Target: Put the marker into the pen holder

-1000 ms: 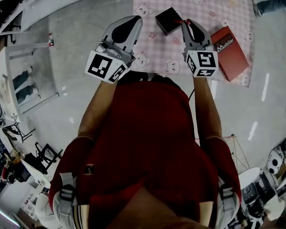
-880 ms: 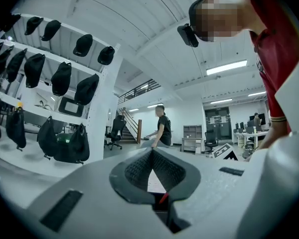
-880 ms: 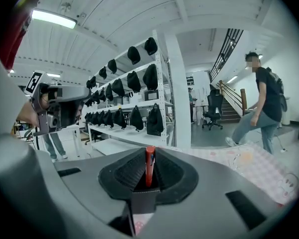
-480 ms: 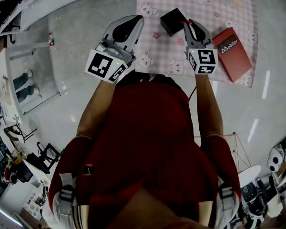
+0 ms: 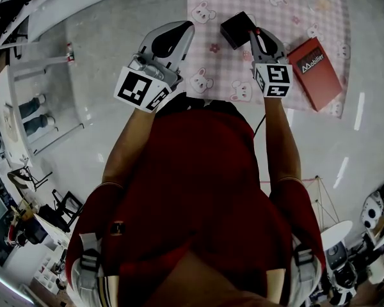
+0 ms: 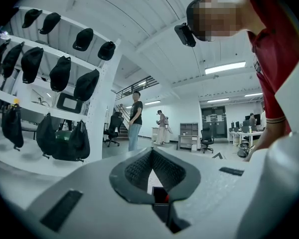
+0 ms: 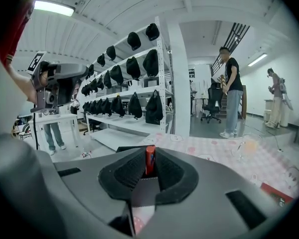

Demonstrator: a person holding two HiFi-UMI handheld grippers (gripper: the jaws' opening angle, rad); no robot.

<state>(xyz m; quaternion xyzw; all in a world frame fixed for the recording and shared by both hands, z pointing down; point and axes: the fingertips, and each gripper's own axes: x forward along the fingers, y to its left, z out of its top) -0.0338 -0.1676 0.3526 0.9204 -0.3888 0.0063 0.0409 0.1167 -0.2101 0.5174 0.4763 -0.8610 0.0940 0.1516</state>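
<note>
Right gripper (image 5: 256,33) has come down over the last second toward the black pen holder (image 5: 235,27) on the pink-clothed counter (image 5: 307,5). Its tip now sits just beside the holder's rim, so the drop looks close, though the marker is not yet inside. Its jaws are narrowly parted, clamped on the red marker (image 7: 149,159), which stands upright between the pads. Left gripper (image 5: 184,27) hangs off to the side, jaws together and empty.

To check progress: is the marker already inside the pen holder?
Out. The right gripper holds the marker between its jaws, beside the pen holder.
</note>
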